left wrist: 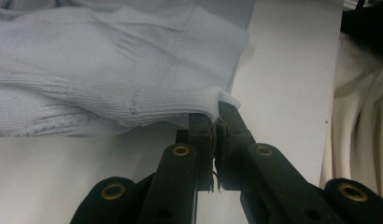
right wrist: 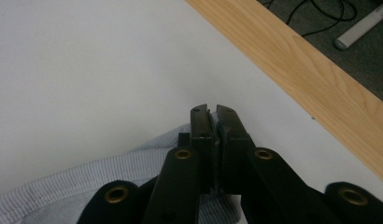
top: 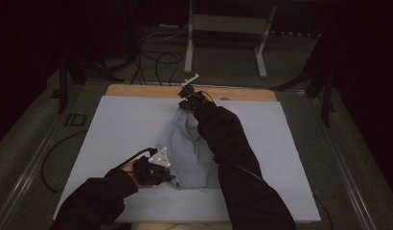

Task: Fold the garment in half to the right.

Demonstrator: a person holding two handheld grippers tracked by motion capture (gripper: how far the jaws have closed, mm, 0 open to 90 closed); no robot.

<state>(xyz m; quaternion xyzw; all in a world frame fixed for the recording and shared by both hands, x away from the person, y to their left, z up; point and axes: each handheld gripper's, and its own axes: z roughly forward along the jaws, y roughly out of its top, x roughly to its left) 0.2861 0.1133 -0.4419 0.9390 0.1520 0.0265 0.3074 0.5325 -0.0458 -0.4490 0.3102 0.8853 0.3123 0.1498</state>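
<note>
Jaws of the left gripper (left wrist: 216, 122) clamp a corner of the pale blue knit garment (top: 190, 153) at centre frame of the high view, while the right gripper (top: 187, 103) (upper centre, near the worktop's (top: 118, 124) wooden edge) pinches its far end.

The high view looks forward and down from above the person's side, taking in the whole white surface (top: 118, 129) from some way off. The left gripper view sits very close, low over the surface, facing along its black jaws at a pale blue garment (left wrist: 110, 70). The right gripper view, equally close, faces the surface's far wooden edge (right wrist: 311, 88). All three share the garment and white surface.
</note>
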